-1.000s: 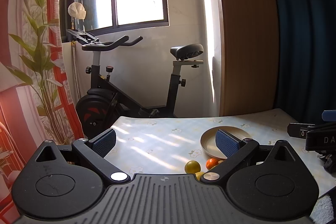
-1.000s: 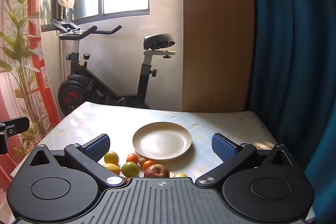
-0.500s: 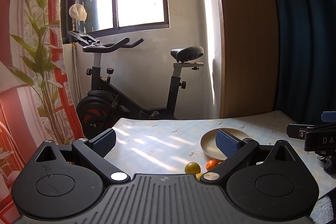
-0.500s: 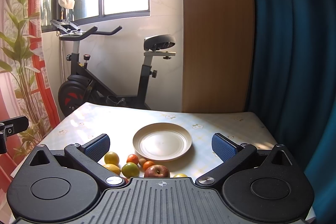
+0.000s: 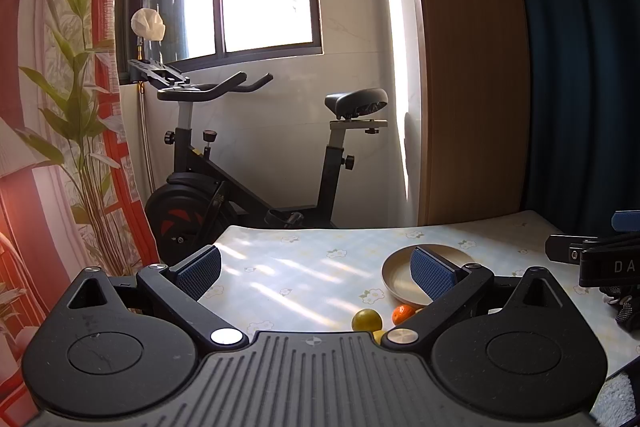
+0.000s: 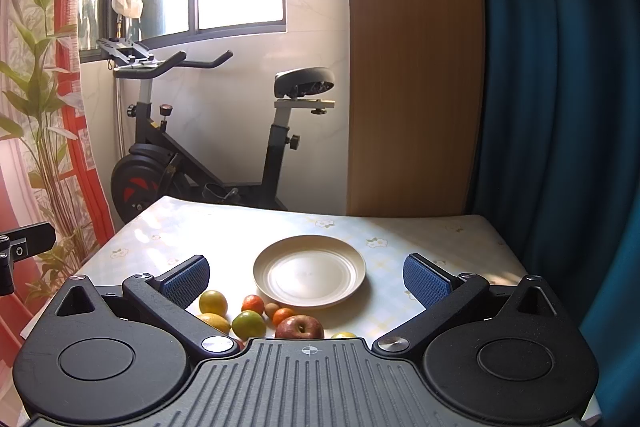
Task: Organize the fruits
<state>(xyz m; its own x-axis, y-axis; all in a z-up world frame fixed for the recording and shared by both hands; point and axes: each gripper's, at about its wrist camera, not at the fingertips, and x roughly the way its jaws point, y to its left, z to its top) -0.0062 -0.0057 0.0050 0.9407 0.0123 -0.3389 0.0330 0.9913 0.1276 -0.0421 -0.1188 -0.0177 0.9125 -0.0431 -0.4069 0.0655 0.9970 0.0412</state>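
An empty cream plate (image 6: 310, 271) sits mid-table; it also shows in the left wrist view (image 5: 400, 277). In front of it lie several fruits: a red apple (image 6: 299, 327), a green citrus (image 6: 249, 323), a yellow-green citrus (image 6: 213, 302), a lemon (image 6: 214, 321) and two small oranges (image 6: 253, 303). The left wrist view shows a yellow-green fruit (image 5: 366, 319) and an orange (image 5: 403, 313). My right gripper (image 6: 306, 277) is open and empty, held above the fruits. My left gripper (image 5: 316, 273) is open and empty, left of the plate.
The table has a floral cloth (image 6: 420, 239). An exercise bike (image 6: 208, 155) stands behind it by the window. A dark blue curtain (image 6: 560, 107) hangs at the right, a plant (image 5: 76, 147) at the left. The right gripper's body (image 5: 600, 259) shows at the left view's right edge.
The left wrist view has shifted very slightly; the fruits sit a bit lower in frame. Both grippers stay open and nearly still.
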